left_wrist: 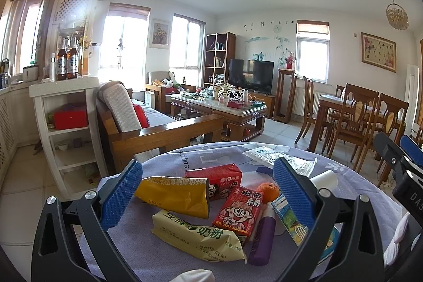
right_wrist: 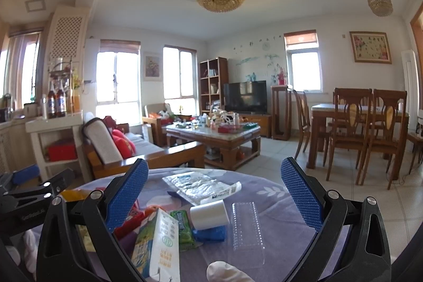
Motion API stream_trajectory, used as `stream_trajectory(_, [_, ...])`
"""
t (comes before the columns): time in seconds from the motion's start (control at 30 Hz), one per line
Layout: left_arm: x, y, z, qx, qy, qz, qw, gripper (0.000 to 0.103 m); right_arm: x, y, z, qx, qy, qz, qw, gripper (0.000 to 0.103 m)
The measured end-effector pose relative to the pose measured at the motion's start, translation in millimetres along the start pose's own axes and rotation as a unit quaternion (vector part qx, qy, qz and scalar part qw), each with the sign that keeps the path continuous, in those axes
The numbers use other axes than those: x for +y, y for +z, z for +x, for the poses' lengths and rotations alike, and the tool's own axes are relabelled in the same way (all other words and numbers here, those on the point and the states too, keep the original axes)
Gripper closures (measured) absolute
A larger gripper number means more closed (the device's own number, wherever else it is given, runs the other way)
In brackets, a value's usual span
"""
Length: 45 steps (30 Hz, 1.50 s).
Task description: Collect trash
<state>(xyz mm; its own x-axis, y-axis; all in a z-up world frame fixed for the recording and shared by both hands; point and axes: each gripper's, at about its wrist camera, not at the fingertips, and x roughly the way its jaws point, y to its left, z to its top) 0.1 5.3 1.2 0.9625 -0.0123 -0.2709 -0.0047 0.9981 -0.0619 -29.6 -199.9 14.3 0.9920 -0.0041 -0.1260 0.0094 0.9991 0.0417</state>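
Observation:
Trash lies on a round table with a lilac cloth [left_wrist: 169, 258] [right_wrist: 267, 192]. My left gripper [left_wrist: 208, 192] is open above a yellow foil pouch [left_wrist: 174, 196], a pale yellow milk-powder bag [left_wrist: 195, 237], two red drink cartons [left_wrist: 238, 210] [left_wrist: 216, 176], a purple tube [left_wrist: 263, 237] and an orange [left_wrist: 267, 191]. My right gripper [right_wrist: 215, 196] is open above a white cup on its side [right_wrist: 210, 214], a clear plastic tray [right_wrist: 246, 229], a green gum pack [right_wrist: 182, 229], a milk carton [right_wrist: 156, 245] and a crumpled clear wrapper [right_wrist: 201, 186]. Neither holds anything.
Behind the table stand a wooden sofa [left_wrist: 158, 128], a cluttered coffee table [left_wrist: 219, 107], a white shelf with bottles [left_wrist: 66, 102] and dining chairs [right_wrist: 370, 128]. The right gripper's body [left_wrist: 401, 168] shows at the left view's right edge. A white crumpled tissue [right_wrist: 224, 271] lies at the near edge.

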Motion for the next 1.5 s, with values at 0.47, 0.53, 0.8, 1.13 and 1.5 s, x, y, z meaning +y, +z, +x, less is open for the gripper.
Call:
stream_trajectory(0.47, [-0.4,-0.3,0.0,0.0,0.0,0.0,1.0,0.005,1.5,-2.2,1.2,0.006,0.0,0.0,1.0,0.004])
stream_trajectory(0.53, [-0.3,-0.2,0.0,0.0,0.0,0.0,1.0,0.005,1.6,-2.4,1.2,0.006,0.0,0.0,1.0,0.004])
stream_trajectory(0.8, [-0.6,0.1,0.1,0.0,0.0,0.0,1.0,0.005,2.5,-2.2,-0.1,0.01,0.0,-0.002,1.0,0.004])
stream_trajectory(1.13, [-1.3,-0.3,1.2,0.0,0.0,-0.002,1.0,0.005,-0.3,0.0,-0.3,0.012,-0.002,0.0,1.0,0.004])
stream_trajectory(1.5, [-1.3,-0.4,1.1,0.0,0.0,-0.002,1.0,0.005,-1.2,-0.1,-0.5,0.012,-0.003,0.001,1.0,0.004])
